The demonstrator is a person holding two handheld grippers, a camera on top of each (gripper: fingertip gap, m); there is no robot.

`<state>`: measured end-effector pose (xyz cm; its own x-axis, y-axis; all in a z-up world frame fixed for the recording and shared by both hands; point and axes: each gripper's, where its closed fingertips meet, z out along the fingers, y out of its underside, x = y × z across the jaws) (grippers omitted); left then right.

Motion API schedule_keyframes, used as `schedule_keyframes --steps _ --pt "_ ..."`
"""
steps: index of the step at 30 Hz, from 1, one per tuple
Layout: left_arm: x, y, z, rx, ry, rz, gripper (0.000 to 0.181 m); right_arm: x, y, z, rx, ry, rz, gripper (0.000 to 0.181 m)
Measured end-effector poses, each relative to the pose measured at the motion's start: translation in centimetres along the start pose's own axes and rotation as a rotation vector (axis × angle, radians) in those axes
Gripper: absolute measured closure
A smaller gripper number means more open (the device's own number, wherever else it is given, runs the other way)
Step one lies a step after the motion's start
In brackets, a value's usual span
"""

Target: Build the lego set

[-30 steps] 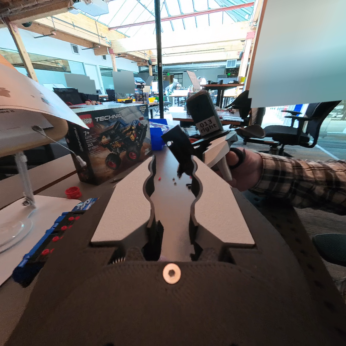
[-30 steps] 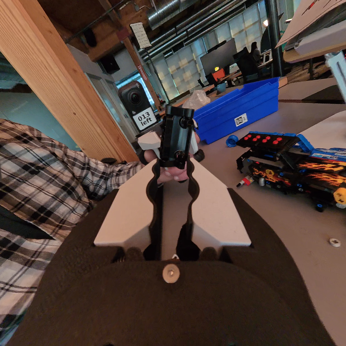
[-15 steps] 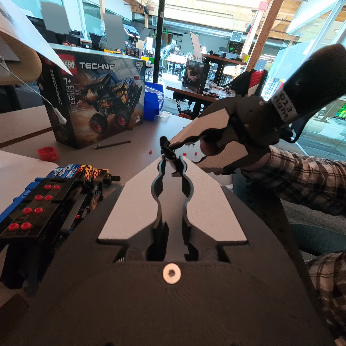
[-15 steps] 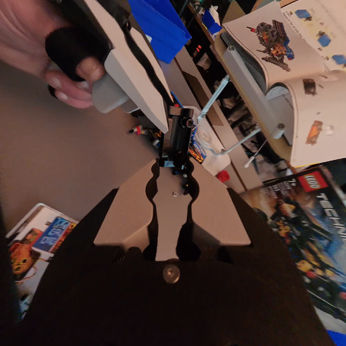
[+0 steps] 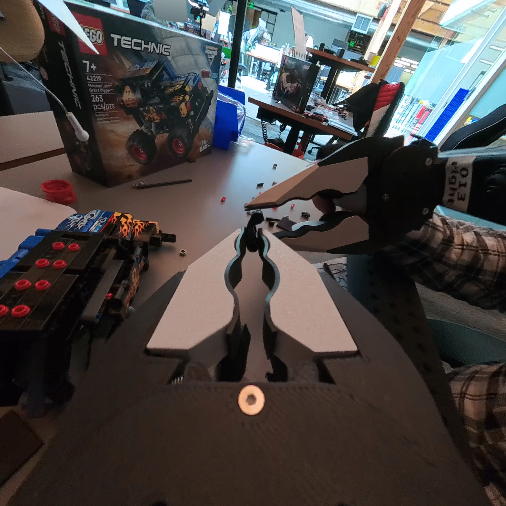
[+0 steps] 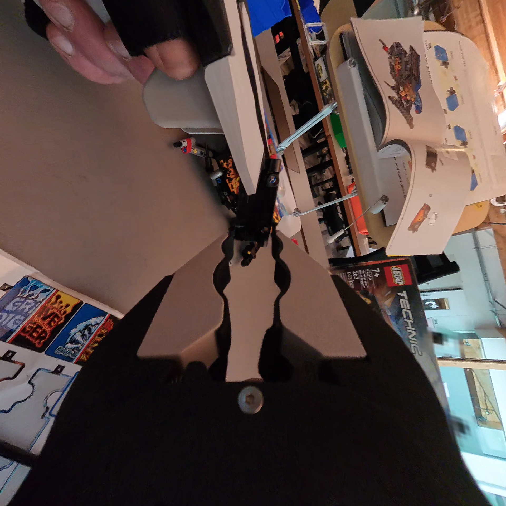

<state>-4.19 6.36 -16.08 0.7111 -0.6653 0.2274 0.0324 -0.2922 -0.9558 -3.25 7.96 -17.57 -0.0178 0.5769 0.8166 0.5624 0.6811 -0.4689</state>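
Note:
A small black lego piece (image 5: 253,232) hangs between both grippers, above the table. My left gripper (image 5: 252,238) is shut on its near end. My right gripper (image 5: 260,220) comes in from the right, rolled on its side, one finger above the piece and one below. In the right wrist view my right gripper (image 6: 252,236) is shut on the base of the black piece (image 6: 260,202), and a left finger (image 6: 241,123) presses its side. The part-built black and blue truck (image 5: 68,273) lies at the left on the table.
The set's box (image 5: 137,109) stands at the back with a blue bin (image 5: 227,117) beside it. A red hub (image 5: 57,190), a black axle (image 5: 164,184) and loose small parts (image 5: 276,209) lie about. An open instruction booklet (image 6: 410,123) and a sticker sheet (image 6: 41,328) show in the right wrist view. The grippers are tip to tip, or close to it. From either gripper's tips it is about 25 centimetres to the black axle (image 5: 164,184).
Both grippers have come down toward the table and the right one has rolled onto its side. My left gripper has closed on the black piece that the right gripper holds.

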Motion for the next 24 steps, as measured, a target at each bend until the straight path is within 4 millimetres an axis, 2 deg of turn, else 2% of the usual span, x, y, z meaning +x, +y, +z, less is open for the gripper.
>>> schedule_keyframes --steps 6,10,15,18,21,24 --pt "-0.8 1.6 0.8 -0.070 -0.026 -0.024 0.175 -0.1 1.4 -1.0 -0.019 -0.052 0.053 0.143" --pt "-1.4 2.4 1.4 -0.114 -0.044 -0.020 0.175 0.7 3.1 -2.9 0.005 -0.075 0.176 0.156" --pt "-1.5 4.1 2.5 -0.188 -0.048 -0.001 0.174 2.2 7.7 -5.2 -0.062 -0.085 0.336 0.181" --pt "-1.5 4.5 3.1 -0.206 -0.052 0.010 0.174 3.5 10.5 -6.7 -0.080 -0.078 0.465 0.181" --pt "-1.6 4.3 3.8 -0.202 -0.052 0.012 0.175 4.9 13.2 -7.9 -0.092 -0.077 0.611 0.173" --pt "-1.7 4.3 4.6 -0.211 -0.055 0.024 0.174 5.6 15.2 -8.3 -0.141 -0.108 0.642 0.169"
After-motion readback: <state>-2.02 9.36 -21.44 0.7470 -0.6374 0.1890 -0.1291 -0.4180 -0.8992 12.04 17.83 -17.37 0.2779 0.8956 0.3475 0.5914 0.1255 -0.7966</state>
